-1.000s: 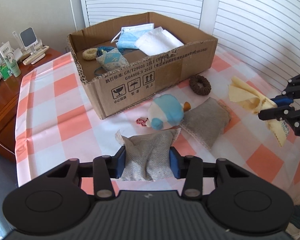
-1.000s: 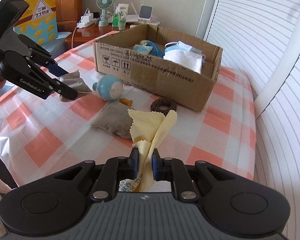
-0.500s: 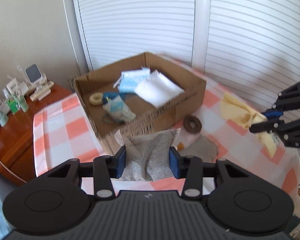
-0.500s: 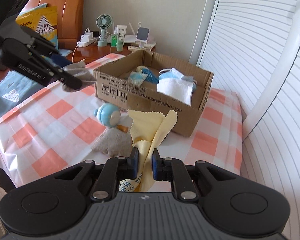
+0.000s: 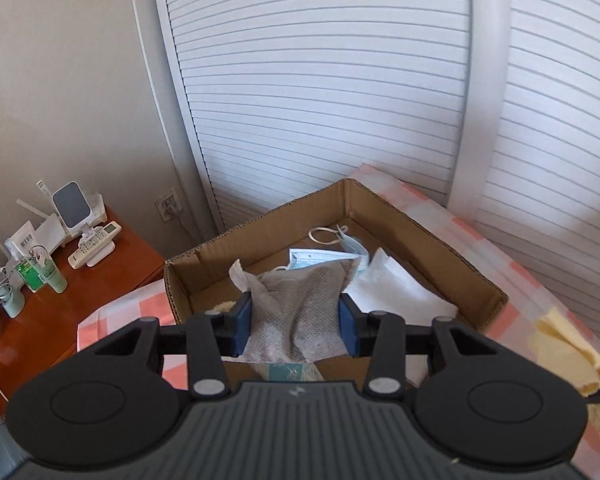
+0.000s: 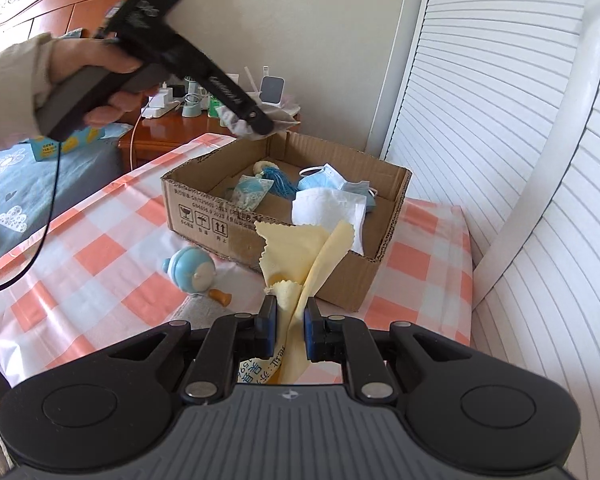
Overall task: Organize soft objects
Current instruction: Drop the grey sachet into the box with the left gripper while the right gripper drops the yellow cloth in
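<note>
My left gripper [image 5: 295,322] is shut on a grey mesh sachet [image 5: 296,312] and holds it in the air above the open cardboard box [image 5: 428,240]. In the right wrist view the left gripper [image 6: 256,122] hangs over the box's far left corner [image 6: 196,196]. My right gripper [image 6: 290,320] is shut on a yellow cloth [image 6: 300,256], held just in front of the box's near wall. The box holds blue face masks [image 6: 340,184], a white cloth [image 6: 328,210] and a patterned blue pouch [image 6: 248,192].
A blue and white plush toy [image 6: 192,270] and another grey sachet [image 6: 204,310] lie on the checkered tablecloth [image 6: 100,256] in front of the box. A wooden side table [image 5: 60,300] with a fan, bottles and a remote stands left. White shutters [image 5: 340,100] are behind.
My left gripper has lifted the grey sachet off the table and carried it forward over the box. My right gripper has risen and moved closer to the box with the yellow cloth.
</note>
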Demonstrator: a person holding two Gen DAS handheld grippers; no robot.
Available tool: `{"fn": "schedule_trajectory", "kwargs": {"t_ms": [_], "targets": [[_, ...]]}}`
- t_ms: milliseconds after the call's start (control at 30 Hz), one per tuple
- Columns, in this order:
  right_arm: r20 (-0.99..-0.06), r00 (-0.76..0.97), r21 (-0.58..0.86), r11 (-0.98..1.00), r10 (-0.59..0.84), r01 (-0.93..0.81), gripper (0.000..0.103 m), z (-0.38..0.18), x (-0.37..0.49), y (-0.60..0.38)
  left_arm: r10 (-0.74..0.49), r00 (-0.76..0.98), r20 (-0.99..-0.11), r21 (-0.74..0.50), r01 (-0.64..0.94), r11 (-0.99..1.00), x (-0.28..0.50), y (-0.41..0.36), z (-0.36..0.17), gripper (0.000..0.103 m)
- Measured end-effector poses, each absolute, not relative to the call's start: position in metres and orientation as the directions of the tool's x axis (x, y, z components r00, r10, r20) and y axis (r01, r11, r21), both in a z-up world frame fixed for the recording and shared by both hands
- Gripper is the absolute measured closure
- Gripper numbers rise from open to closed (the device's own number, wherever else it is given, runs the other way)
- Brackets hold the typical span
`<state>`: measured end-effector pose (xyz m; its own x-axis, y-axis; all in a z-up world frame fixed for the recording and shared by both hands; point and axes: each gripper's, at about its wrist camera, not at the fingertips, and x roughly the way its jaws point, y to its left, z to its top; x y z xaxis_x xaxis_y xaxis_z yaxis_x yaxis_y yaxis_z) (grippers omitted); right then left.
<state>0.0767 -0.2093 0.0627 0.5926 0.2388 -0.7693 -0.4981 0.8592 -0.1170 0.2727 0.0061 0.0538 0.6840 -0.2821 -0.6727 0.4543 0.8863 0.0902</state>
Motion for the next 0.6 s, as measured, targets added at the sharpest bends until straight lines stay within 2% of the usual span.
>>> {"fn": "schedule_trajectory", "kwargs": {"t_ms": [133,167,200,267,333,433,500,600], "targets": [[-0.769,0.594,-0.112,0.865,0.236,-0.488,0.087,0.060,0.088,-0.215,-0.234,0.700,-0.675,0.105,0.405,0.908,0.310,-0.001,0.043,0.056],[-0.768,0.595,-0.111,0.867,0.235,-0.486,0.087,0.059,0.091,-0.215,-0.223,0.711,-0.667,0.111,0.391,0.914,0.316,-0.003,0.041,0.049],[-0.767,0.597,-0.110,0.869,0.234,-0.482,0.087,0.059,0.094,-0.216,-0.214,0.719,-0.662,0.116,0.380,0.917,0.325,-0.003,0.037,0.033],[-0.767,0.599,-0.108,0.873,0.231,-0.475,0.087,0.058,0.098,-0.216,-0.187,0.737,-0.650,0.134,0.354,0.926,0.334,-0.004,0.032,0.016],[-0.765,0.602,-0.112,0.875,0.227,-0.472,0.087,0.059,0.100,-0.216,-0.155,0.762,-0.628,0.151,0.316,0.937,0.335,-0.001,0.030,0.015],[-0.767,0.601,-0.116,0.872,0.226,-0.476,0.087,0.060,0.102,-0.214,-0.192,0.744,-0.640,0.110,0.336,0.935,0.327,0.007,0.033,0.013],[-0.767,0.602,-0.122,0.869,0.224,-0.479,0.087,0.061,0.103,-0.211,-0.208,0.746,-0.633,0.111,0.354,0.929,0.314,0.010,0.037,0.007],[-0.765,0.603,-0.120,0.869,0.227,-0.480,0.087,0.063,0.107,-0.206,-0.223,0.749,-0.623,0.124,0.377,0.918,0.287,0.015,0.046,0.006]]}}
